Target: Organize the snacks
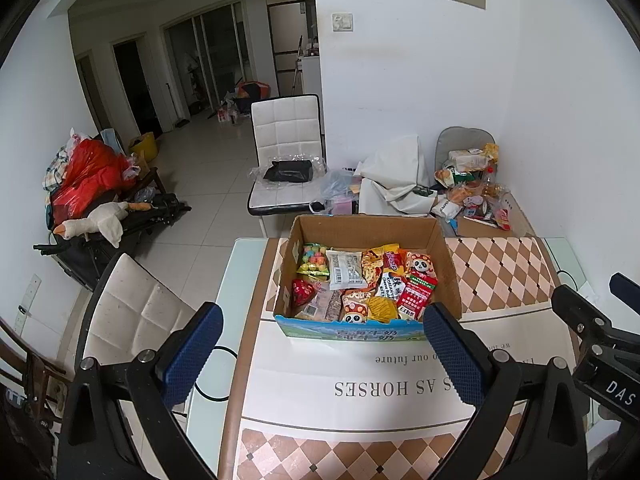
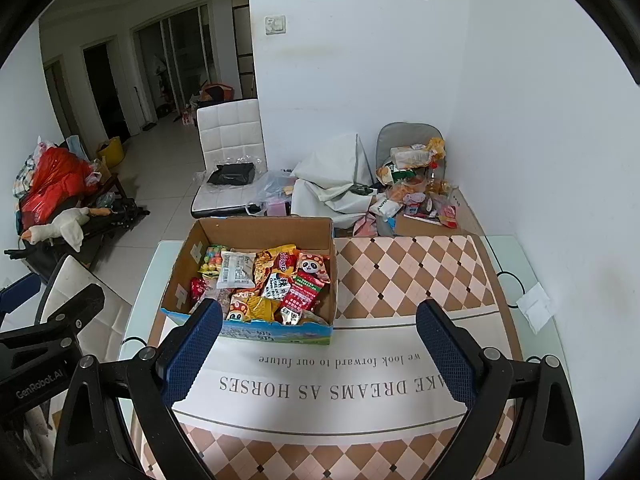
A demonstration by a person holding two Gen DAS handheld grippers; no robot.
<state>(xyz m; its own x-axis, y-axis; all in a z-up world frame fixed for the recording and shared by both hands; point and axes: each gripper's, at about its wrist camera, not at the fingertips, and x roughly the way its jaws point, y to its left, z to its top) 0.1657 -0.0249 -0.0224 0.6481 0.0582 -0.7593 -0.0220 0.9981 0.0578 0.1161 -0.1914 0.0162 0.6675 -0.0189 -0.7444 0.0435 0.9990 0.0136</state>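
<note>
An open cardboard box (image 1: 450,264) (image 2: 182,268) stands on the table, filled with several snack packets: a panda packet (image 1: 420,270) (image 2: 310,266), a white labelled packet (image 1: 346,270) (image 2: 236,270), a bag of coloured balls (image 1: 314,260) (image 2: 212,260). My left gripper (image 1: 322,332) hovers open just in front of the box, nothing between its blue pads. My right gripper (image 2: 318,330) is also open and empty, at the box's front right corner. The right gripper's body (image 1: 600,340) shows at the right edge of the left wrist view.
The table (image 2: 408,276) carries a checkered runner with printed words. A second heap of snacks (image 1: 476,188) (image 2: 416,184) lies on a carton beyond the table's far right. White chairs (image 1: 286,148) (image 2: 230,140) stand behind and at the left. A folded tissue (image 2: 534,310) lies at the right edge.
</note>
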